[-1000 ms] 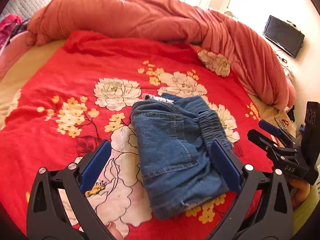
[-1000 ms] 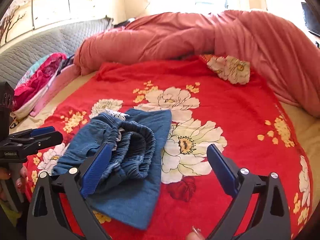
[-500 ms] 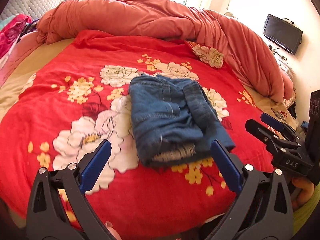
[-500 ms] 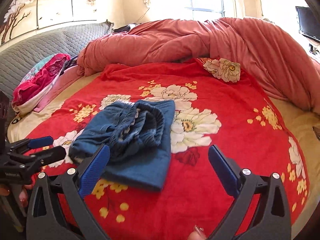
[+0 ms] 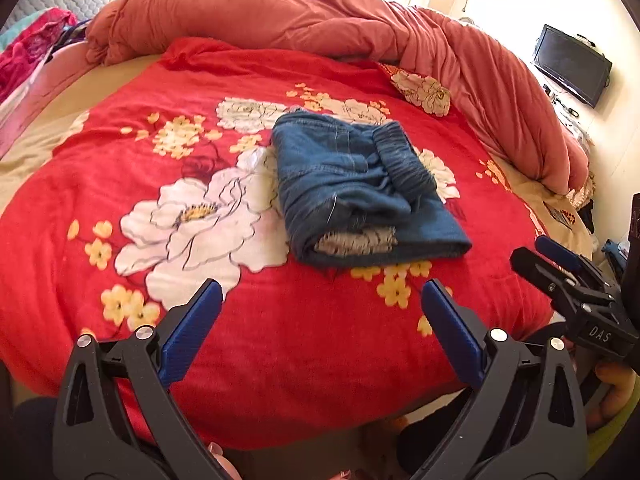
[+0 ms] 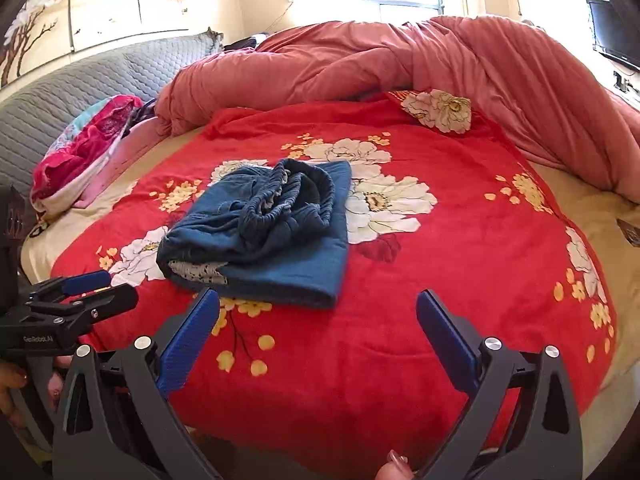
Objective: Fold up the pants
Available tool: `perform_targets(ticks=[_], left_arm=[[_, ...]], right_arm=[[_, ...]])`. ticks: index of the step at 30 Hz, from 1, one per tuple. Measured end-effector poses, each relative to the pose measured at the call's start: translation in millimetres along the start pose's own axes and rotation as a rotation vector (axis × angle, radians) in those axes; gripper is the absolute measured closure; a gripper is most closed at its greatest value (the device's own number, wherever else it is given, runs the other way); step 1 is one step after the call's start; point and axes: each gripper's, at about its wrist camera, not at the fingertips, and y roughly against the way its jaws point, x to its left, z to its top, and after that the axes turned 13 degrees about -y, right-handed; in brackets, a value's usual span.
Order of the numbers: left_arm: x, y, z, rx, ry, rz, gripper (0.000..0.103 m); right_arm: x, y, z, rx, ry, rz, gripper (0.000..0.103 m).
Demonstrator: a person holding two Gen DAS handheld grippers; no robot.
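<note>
Blue denim pants lie folded into a thick bundle on the red flowered blanket, the gathered waistband on top and a pale lining showing at the near end. The same bundle of pants lies left of centre in the right wrist view. My left gripper hangs open near the bed's front edge, well short of the pants, holding nothing. My right gripper is open too, just short of the bundle's near edge. Each gripper shows at the side of the other's view: the right gripper and the left gripper.
A bunched salmon duvet runs along the far and right sides of the bed. A pink and teal pile of clothes lies at the left by a grey quilted headboard. A dark screen hangs on the right wall.
Both grippers have drawn back from the pants toward the bed's front edge, so the bundle now lies farther away and more of the bed shows. The pants stay folded in place.
</note>
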Motion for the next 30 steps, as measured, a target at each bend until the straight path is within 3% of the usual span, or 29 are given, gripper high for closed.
perform_targets(ticks=[30], left_arm=[[1, -2, -12, 0.039, 0.005, 0.018, 0.009]], right_arm=[[1, -3, -11, 0.037, 0.022, -0.043, 0.005]])
